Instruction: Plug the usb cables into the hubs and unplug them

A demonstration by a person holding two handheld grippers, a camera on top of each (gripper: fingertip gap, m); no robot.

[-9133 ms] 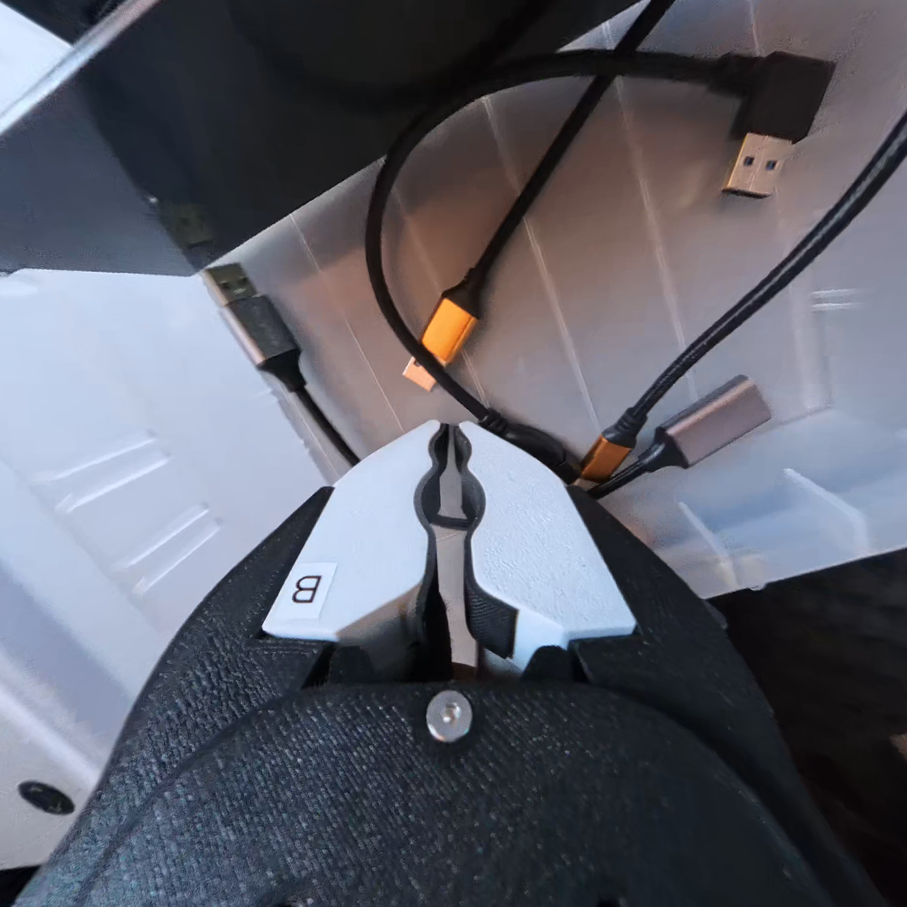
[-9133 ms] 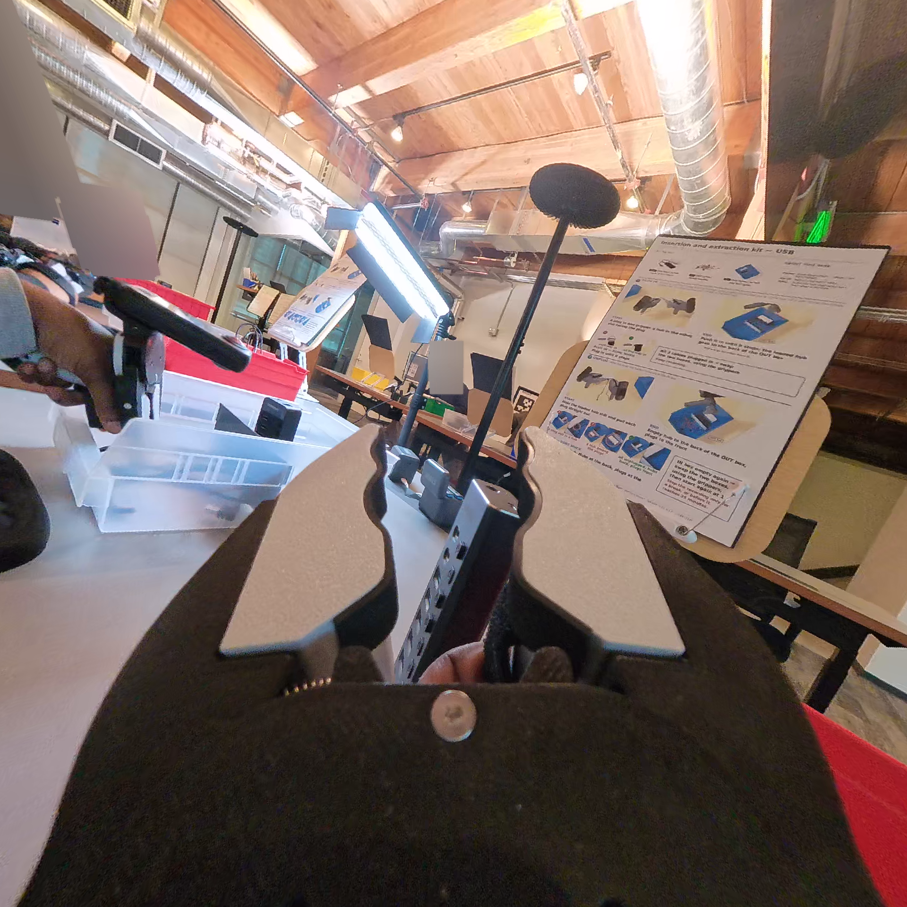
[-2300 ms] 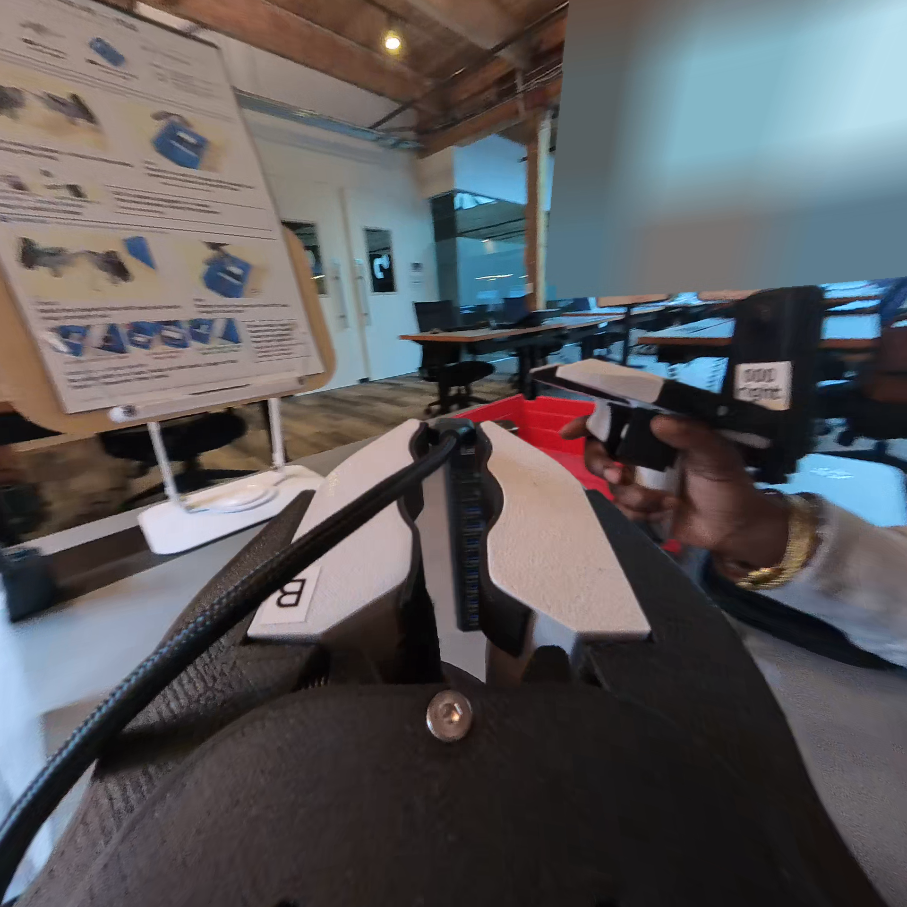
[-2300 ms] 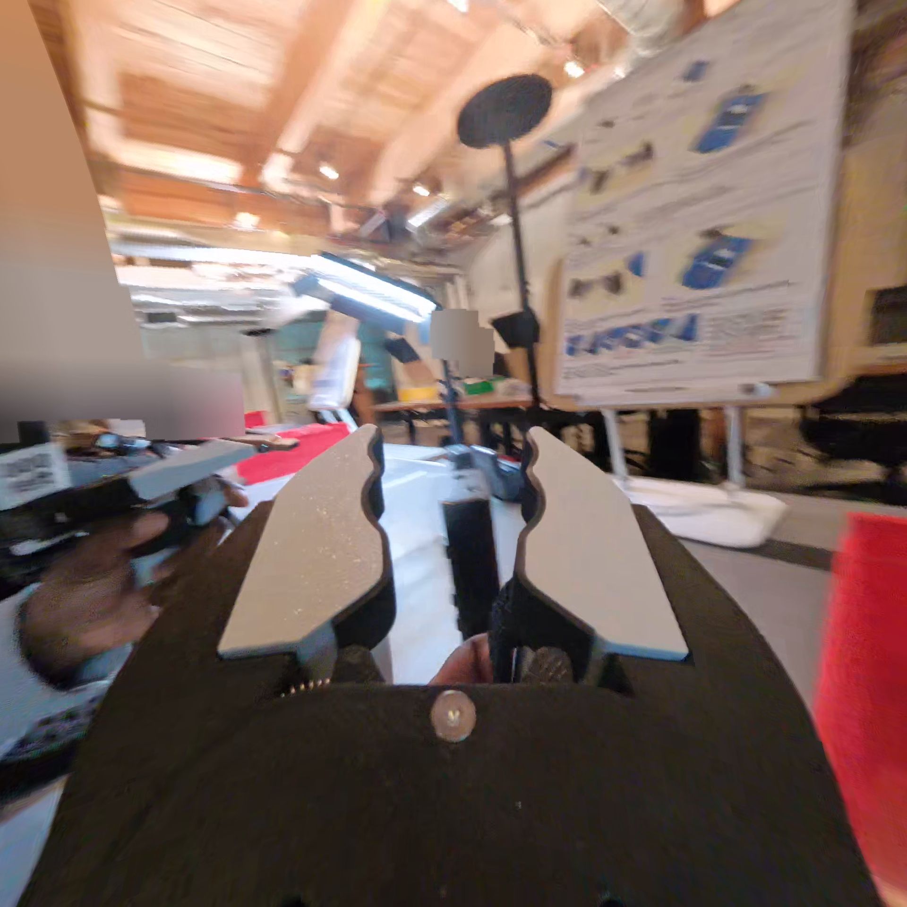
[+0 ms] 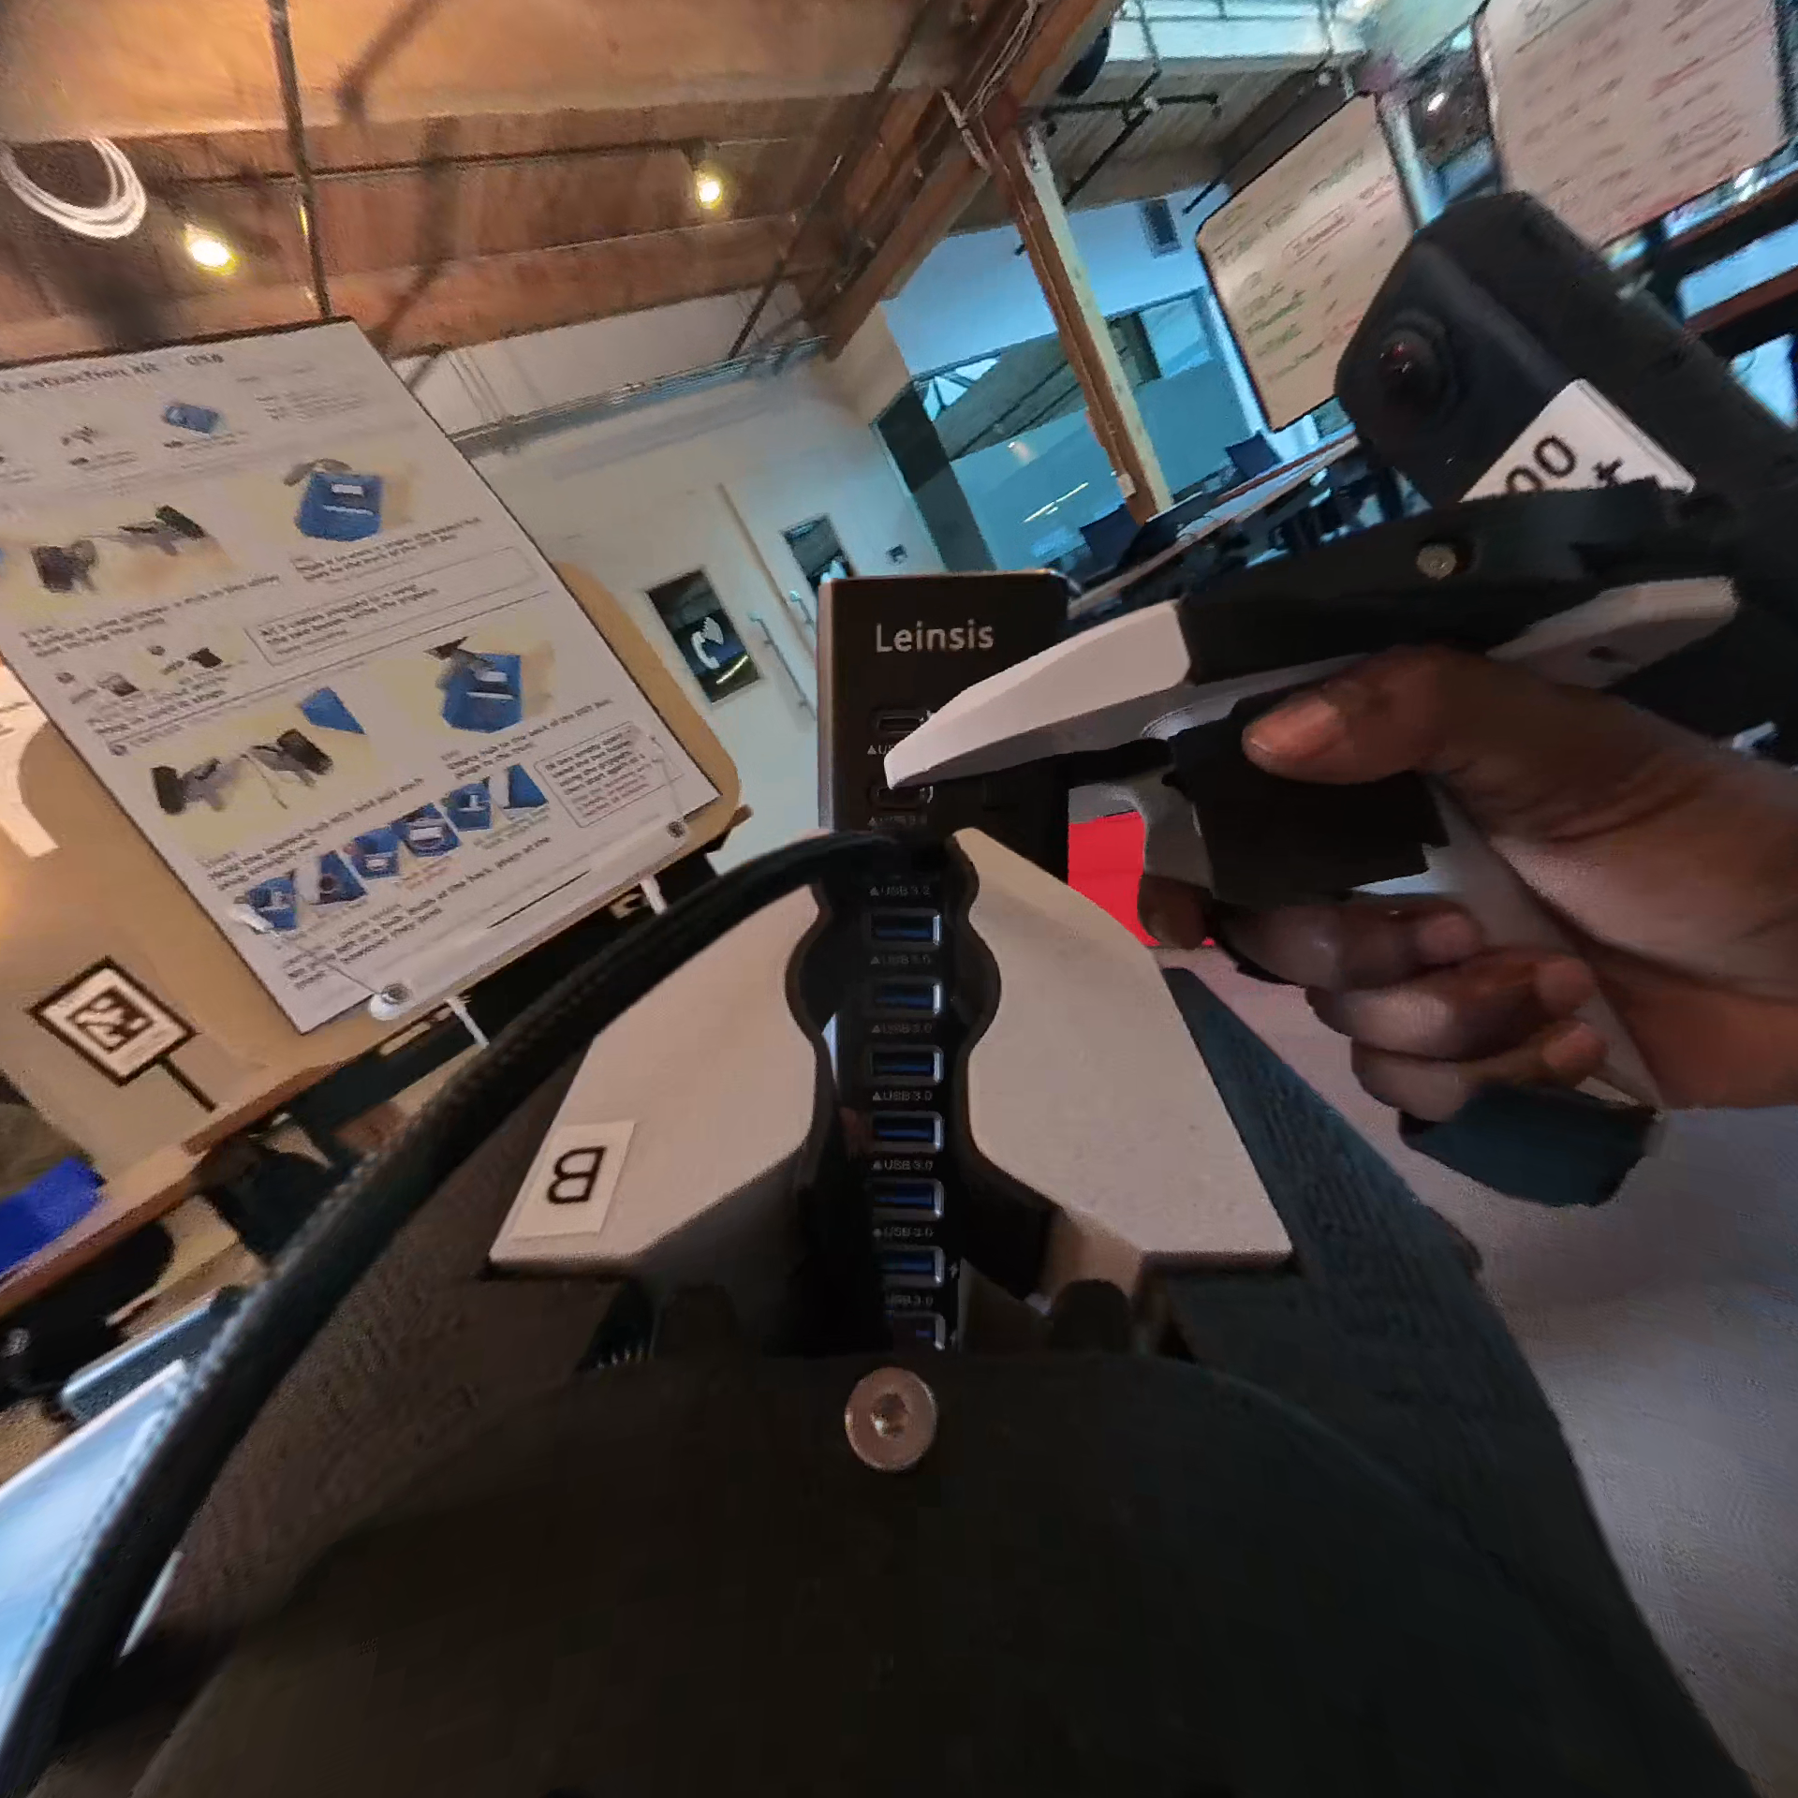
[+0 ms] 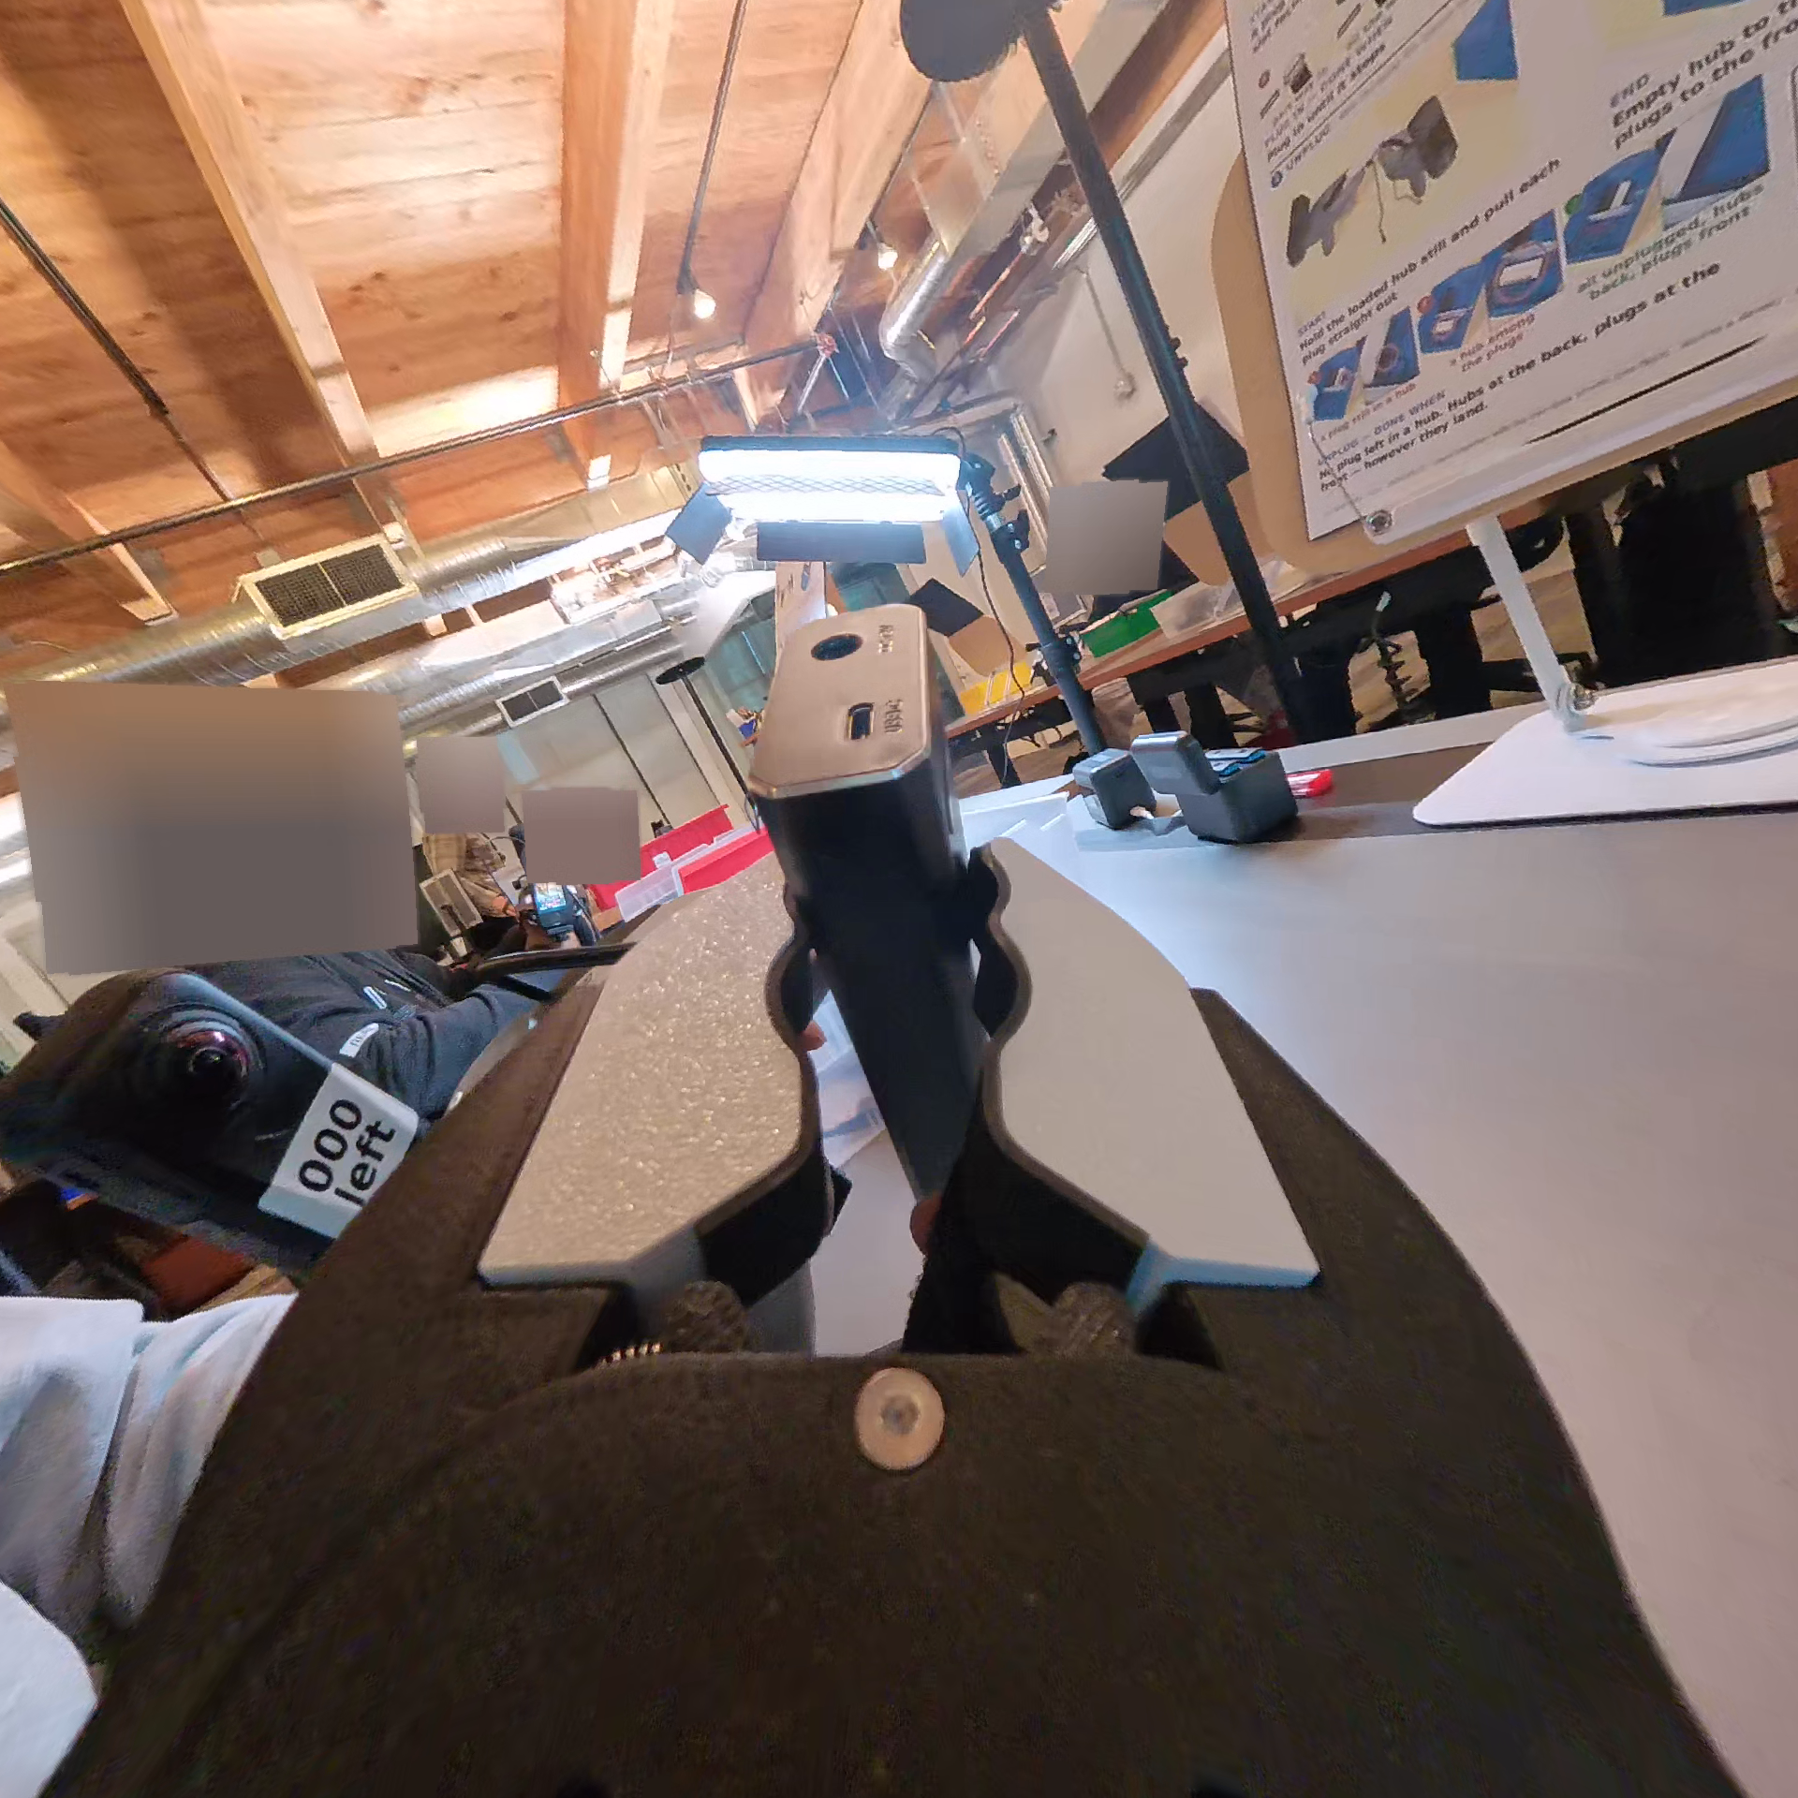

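My left gripper (image 5: 890, 856) has its jaws narrow, pinched on the plug end of a black braided cable (image 5: 545, 1031) right at the fingertips; the plug itself is hidden between the pads, so I can't tell how deep it sits in the port. The cable arcs back off to the near left past the left finger (image 5: 681, 1090). Directly behind the tips stands the black USB hub (image 5: 934, 642), upright, its column of blue ports (image 5: 905, 1065) running down between my fingers. My right gripper (image 6: 890, 876) is clamped on that same hub (image 6: 876, 934), squeezing its narrow sides; from that wrist I see the hub's back and its silver end cap (image 6: 846, 710) tilted slightly left. In the left wrist view the right gripper (image 5: 905, 773) comes in from the right, held by a hand (image 5: 1518, 876), its white tip across the hub's upper ports. Grey table (image 6: 1459, 1022) below, instruction board (image 5: 292, 642) on a stand far left, light panel (image 6: 827, 477) far behind.
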